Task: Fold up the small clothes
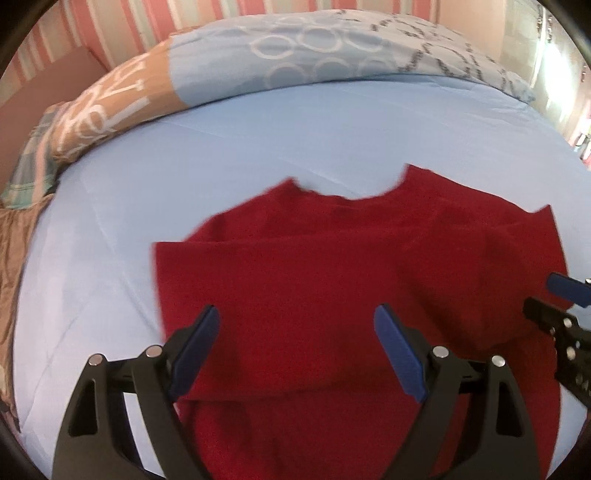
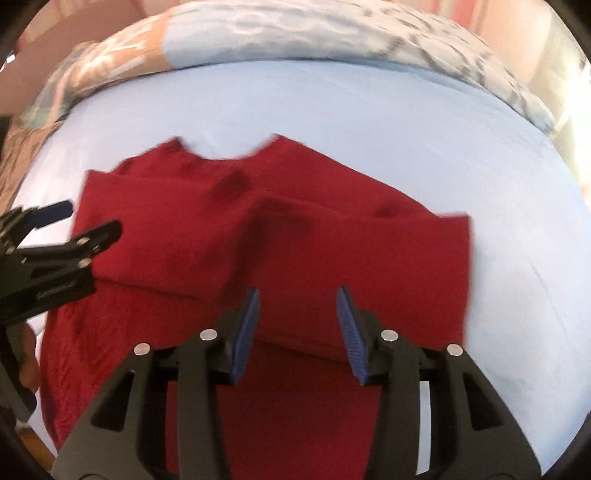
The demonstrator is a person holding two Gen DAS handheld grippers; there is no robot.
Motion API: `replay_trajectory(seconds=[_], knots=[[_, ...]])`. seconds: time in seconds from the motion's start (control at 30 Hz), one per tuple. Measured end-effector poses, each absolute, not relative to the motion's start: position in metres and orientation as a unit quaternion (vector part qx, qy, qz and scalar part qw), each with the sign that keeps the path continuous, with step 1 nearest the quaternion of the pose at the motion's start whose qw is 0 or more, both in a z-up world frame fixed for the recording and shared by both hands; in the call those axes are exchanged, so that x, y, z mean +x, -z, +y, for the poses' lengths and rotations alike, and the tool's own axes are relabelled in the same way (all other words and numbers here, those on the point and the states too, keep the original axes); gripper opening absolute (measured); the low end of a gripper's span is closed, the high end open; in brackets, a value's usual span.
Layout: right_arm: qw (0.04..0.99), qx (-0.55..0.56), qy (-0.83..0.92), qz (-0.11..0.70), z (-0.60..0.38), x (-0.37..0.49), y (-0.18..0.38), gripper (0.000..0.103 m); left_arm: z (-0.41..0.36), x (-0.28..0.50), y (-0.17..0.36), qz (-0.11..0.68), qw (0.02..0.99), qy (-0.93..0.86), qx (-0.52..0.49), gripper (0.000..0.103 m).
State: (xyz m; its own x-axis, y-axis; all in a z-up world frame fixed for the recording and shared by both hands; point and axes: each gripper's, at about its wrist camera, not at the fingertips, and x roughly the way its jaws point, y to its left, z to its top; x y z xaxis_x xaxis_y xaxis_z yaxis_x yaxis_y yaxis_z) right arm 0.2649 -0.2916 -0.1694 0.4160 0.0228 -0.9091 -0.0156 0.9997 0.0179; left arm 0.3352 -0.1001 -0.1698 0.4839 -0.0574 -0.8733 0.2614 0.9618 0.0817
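Red shirt (image 1: 351,280) flat on the blue bed sheet (image 1: 155,177), both sides already folded inward, neckline away. Left gripper (image 1: 297,332) and right gripper (image 2: 297,310) above its near half — jaws released, grasping nothing. Best to pinch both near corners evenly, then lift toward the collar. Left view alone: striped wall (image 1: 110,22); right view alone: the right folded edge (image 2: 467,266).
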Motion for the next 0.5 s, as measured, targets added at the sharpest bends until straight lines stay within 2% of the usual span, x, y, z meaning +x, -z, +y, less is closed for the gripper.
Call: replay_trajectory(seconds=[0.27,0.5], knots=[[0.837,0.022,0.025,0.546,-0.331,0.257,0.181,0.044,-0.163,0.331,0.182,0.519,0.838,0.154,0.068,0.086],[0.837,0.025,0.039,0.545,-0.346,0.251,0.183,0.044,-0.208,0.339,0.196,0.503,0.838,0.154,0.142,0.086]])
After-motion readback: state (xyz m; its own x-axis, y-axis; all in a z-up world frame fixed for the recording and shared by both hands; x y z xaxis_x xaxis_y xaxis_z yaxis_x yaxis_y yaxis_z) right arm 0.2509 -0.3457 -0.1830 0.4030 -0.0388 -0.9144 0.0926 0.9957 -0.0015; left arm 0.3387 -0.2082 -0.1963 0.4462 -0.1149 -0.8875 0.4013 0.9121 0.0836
